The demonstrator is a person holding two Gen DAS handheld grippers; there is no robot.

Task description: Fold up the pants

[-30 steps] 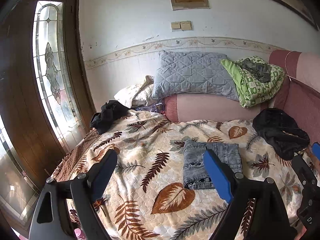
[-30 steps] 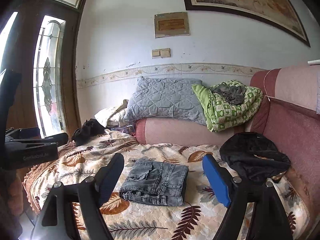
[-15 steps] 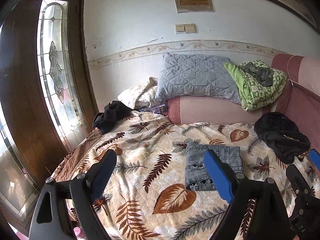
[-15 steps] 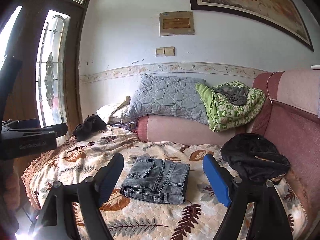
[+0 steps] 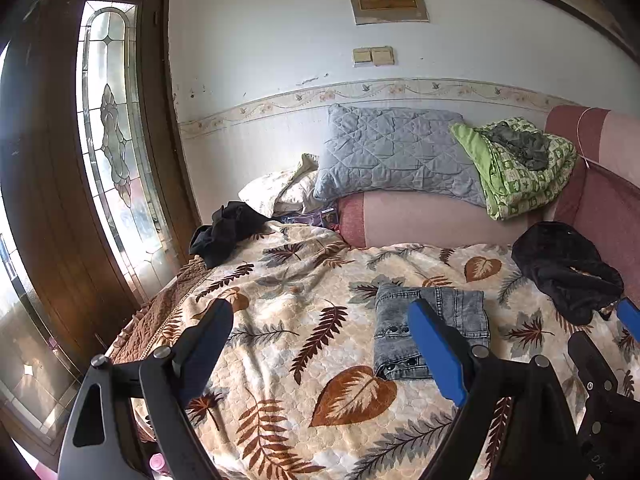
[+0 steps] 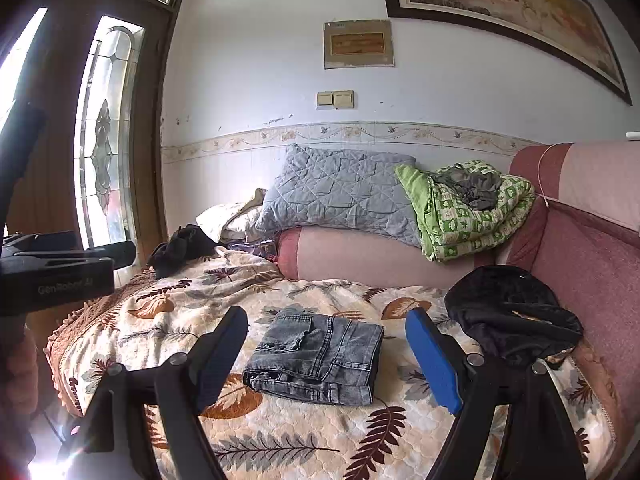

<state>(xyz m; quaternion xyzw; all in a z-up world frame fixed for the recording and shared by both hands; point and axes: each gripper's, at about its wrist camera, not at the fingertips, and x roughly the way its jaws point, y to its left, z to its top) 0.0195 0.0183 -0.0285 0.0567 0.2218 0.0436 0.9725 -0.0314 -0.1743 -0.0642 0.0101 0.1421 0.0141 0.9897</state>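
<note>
The pants [image 6: 316,356], grey denim, lie folded into a compact rectangle on the leaf-patterned bedspread [image 6: 168,332] of the bed. In the right wrist view they sit between and beyond the fingers of the right tongs [image 6: 328,354], which stand wide apart, holding nothing and clear of the cloth. In the left wrist view the left tongs [image 5: 320,344] are likewise wide and empty; the pants [image 5: 430,330] lie to the right, partly behind the blue right finger [image 5: 436,354]. The right view alone shows the large framed painting [image 6: 504,4] in full and the left tool's black body [image 6: 56,276]. A black garment [image 6: 512,316] lies near the sofa arm.
</note>
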